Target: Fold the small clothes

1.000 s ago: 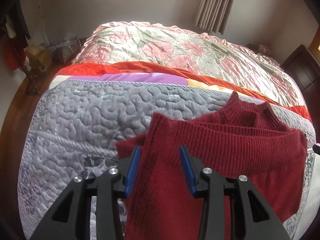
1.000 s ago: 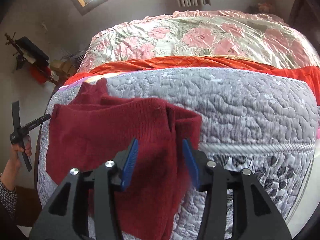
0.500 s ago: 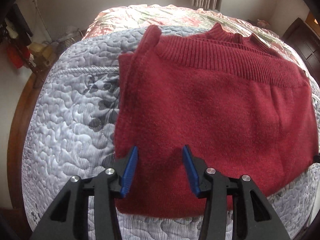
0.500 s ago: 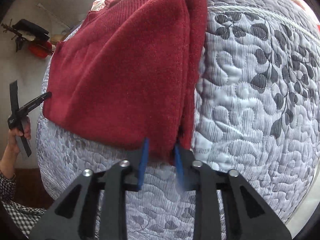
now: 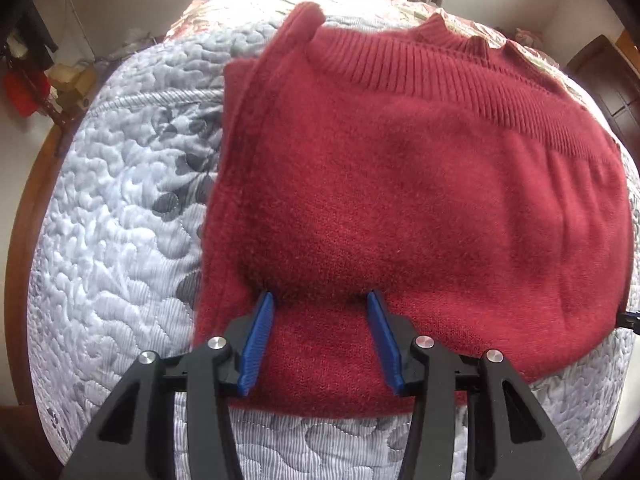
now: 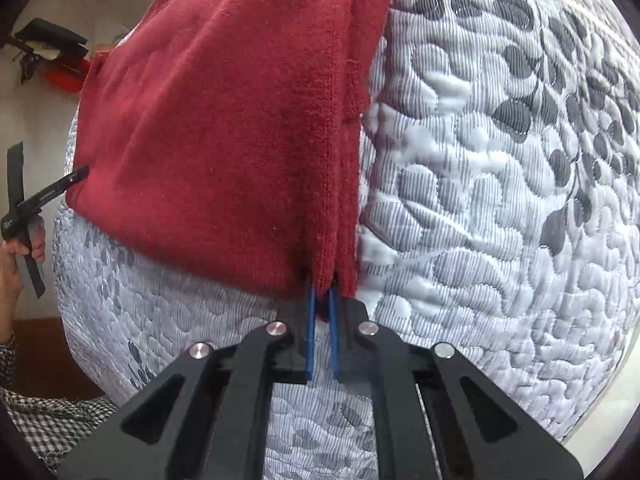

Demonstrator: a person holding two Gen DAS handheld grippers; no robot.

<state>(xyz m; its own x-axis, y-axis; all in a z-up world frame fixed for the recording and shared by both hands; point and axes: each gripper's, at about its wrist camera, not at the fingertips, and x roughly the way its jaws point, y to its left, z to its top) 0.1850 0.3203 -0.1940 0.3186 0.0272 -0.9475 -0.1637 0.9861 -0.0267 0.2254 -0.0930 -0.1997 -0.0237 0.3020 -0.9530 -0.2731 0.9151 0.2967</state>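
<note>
Sweater point(image 5: 400, 184) of dark red knit lies folded on the quilted bed point(image 5: 120, 240) near its front edge, your right gripper point(image 6: 322, 300) pinching its near corner with narrow jaws, apparently to lift it, while your left gripper point(image 5: 320, 300) straddles the hem, jaws wide.

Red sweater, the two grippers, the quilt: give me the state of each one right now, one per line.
Red sweater: folded, lying flat on the quilt, ribbed band at its far edge.
Left gripper: jaws open, straddling the sweater's near edge, not clamped.
Right gripper: jaws shut on the sweater's near corner.
Grey quilt: spread over the bed under the sweater.
</note>
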